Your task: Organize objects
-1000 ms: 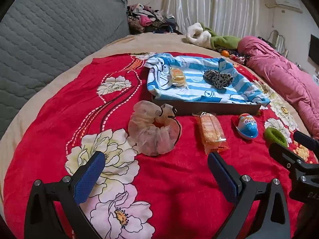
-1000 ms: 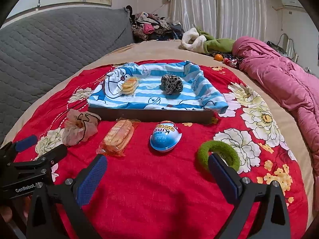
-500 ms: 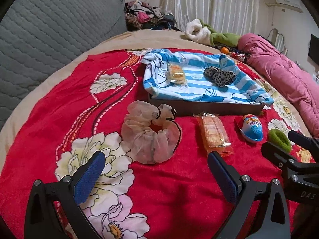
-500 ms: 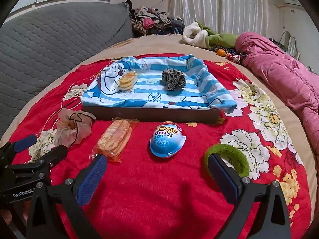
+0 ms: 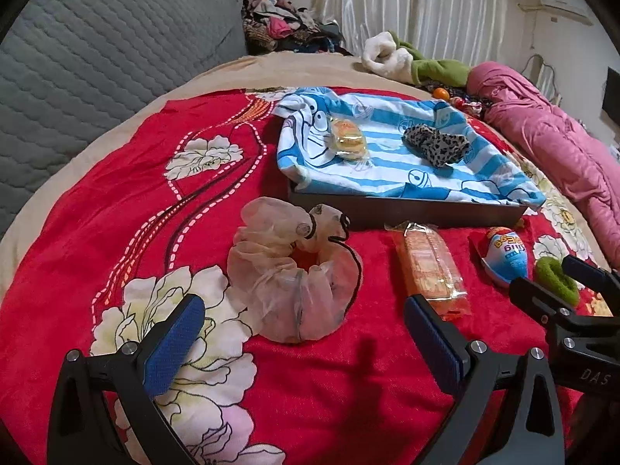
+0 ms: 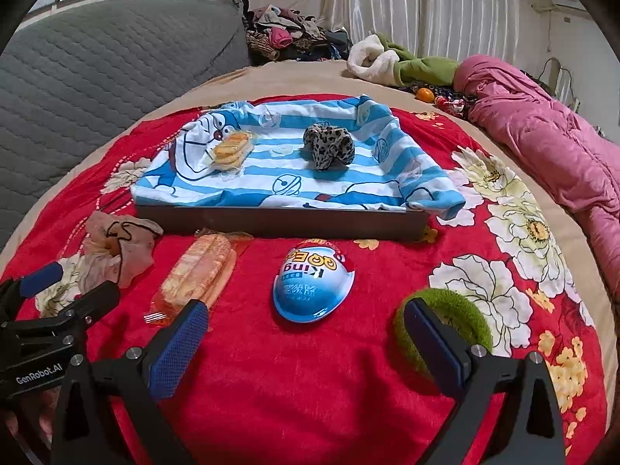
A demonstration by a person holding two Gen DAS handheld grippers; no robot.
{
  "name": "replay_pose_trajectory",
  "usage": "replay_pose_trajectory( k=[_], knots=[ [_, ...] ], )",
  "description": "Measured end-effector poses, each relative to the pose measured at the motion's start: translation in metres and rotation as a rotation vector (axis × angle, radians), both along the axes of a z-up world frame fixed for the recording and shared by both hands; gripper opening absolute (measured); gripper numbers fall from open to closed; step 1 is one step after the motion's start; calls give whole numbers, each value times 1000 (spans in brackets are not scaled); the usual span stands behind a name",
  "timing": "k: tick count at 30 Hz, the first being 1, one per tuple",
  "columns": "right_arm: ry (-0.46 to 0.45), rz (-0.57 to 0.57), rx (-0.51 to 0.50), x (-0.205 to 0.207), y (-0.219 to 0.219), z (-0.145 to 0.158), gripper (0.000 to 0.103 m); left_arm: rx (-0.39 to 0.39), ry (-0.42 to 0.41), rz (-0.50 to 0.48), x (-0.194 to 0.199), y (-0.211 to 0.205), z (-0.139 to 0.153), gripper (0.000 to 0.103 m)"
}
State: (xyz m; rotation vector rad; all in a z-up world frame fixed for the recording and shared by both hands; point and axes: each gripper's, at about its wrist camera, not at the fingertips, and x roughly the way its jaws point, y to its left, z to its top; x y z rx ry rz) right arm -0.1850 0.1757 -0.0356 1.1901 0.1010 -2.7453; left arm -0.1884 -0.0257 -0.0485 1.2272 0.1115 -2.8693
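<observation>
Both grippers low over the bed, jaws wide apart, nothing held.

Left gripper point(image 5: 298, 333): sheer pink scrunchie point(image 5: 290, 271) between and just ahead. Right gripper point(image 6: 306, 333): blue egg toy point(image 6: 312, 285) just ahead, green scrunchie point(image 6: 445, 319) at right finger; tray point(image 6: 279, 221) beyond.

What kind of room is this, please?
Most likely a bedroom: the work surface is a bed with a red floral blanket, a rolled pink quilt lies at one side, and curtains hang behind.

Even warm indoor light, soft shadows on the red blanket point(image 5: 348, 368), strong fisheye bending, black vignetted corners, mostly sharp focus
</observation>
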Motion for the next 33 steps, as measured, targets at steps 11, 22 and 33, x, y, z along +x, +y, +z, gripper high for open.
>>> replay_pose_trajectory(
  k=[11,22,33],
  knots=[
    [-10,-2,20,-13,-4,-4,102,5,0,-3,-10,-1,-2,102],
    [-29,2,23,-28,-7,-7,102,1,4,14,-20,-4,-6,102],
    [-62,13,32,-43,-11,-12,99,-2,-9,21,-32,-6,-10,102]
  ],
)
